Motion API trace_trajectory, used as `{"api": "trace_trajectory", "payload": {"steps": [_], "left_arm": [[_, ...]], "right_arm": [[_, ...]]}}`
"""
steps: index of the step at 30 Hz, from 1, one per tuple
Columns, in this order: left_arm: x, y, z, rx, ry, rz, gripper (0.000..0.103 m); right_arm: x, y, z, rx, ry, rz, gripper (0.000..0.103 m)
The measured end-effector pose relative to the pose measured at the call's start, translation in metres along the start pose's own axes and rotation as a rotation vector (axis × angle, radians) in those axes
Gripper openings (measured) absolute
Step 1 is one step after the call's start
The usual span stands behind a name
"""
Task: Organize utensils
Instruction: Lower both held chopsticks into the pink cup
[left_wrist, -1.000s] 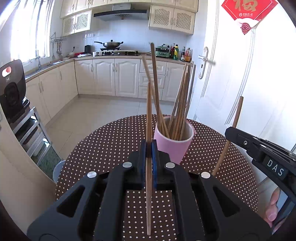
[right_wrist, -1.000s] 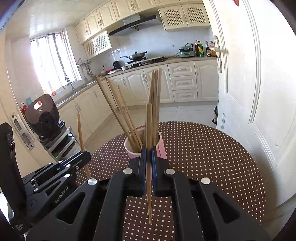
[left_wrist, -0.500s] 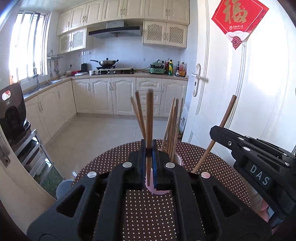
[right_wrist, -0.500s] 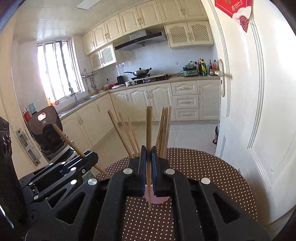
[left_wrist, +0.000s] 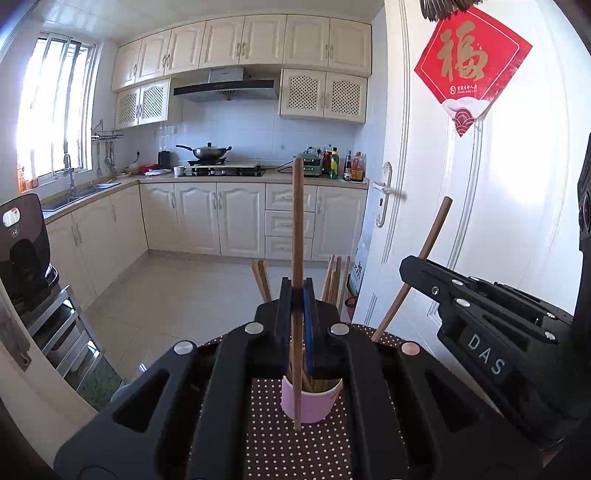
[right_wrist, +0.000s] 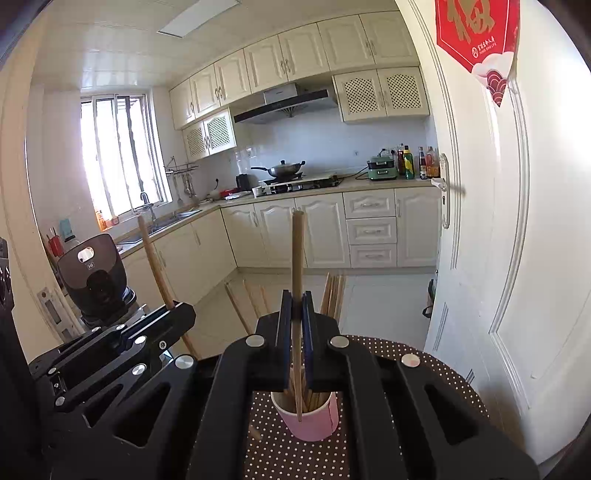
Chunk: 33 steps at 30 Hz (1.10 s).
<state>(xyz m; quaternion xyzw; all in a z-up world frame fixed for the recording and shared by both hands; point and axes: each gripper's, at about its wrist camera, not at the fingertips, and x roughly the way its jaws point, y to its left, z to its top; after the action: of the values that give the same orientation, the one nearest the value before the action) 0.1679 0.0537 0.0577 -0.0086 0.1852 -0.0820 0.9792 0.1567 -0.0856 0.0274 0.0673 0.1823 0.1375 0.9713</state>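
A pink cup (left_wrist: 314, 404) holding several wooden chopsticks stands on the brown dotted table (left_wrist: 295, 450); it also shows in the right wrist view (right_wrist: 314, 419). My left gripper (left_wrist: 296, 295) is shut on one upright chopstick (left_wrist: 297, 221), its lower tip hanging in front of the cup. My right gripper (right_wrist: 295, 299) is shut on another upright chopstick (right_wrist: 297, 254), its lower tip over the cup mouth. Each gripper shows in the other's view: the right one (left_wrist: 480, 314) and the left one (right_wrist: 122, 343).
A white door (left_wrist: 480, 221) with a red paper sign stands close on the right. Kitchen cabinets and a stove (left_wrist: 221, 170) line the back wall. A dark appliance on a metal rack (left_wrist: 22, 251) stands at the left.
Both grippers have risen and tilted up with their chopsticks. The cup has dropped low in both views, now seen between the jaws. The chopsticks now hang near the cup.
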Motion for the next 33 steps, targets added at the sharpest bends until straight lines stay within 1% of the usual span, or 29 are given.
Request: {"api": "trace_trajectory", "payload": {"steps": [9, 13, 18, 27, 33], "left_arm": [[0.011, 0.0, 0.018, -0.018, -0.028, -0.01, 0.006], [0.019, -0.002, 0.023, -0.016, -0.029, -0.015, 0.006], [0.032, -0.002, 0.022, -0.019, -0.019, -0.023, 0.006], [0.068, 0.003, 0.003, -0.032, 0.055, -0.01, 0.006], [0.087, 0.009, -0.013, -0.048, 0.108, -0.001, 0.006]], "right_arm": [[0.01, -0.004, 0.01, -0.004, -0.015, 0.005, 0.004], [0.017, -0.008, 0.013, 0.004, -0.016, 0.003, 0.004], [0.026, -0.014, 0.01, 0.01, -0.002, 0.002, 0.004], [0.051, -0.023, -0.003, 0.018, 0.057, -0.005, 0.004], [0.069, -0.029, -0.017, 0.027, 0.116, -0.01, 0.004]]}}
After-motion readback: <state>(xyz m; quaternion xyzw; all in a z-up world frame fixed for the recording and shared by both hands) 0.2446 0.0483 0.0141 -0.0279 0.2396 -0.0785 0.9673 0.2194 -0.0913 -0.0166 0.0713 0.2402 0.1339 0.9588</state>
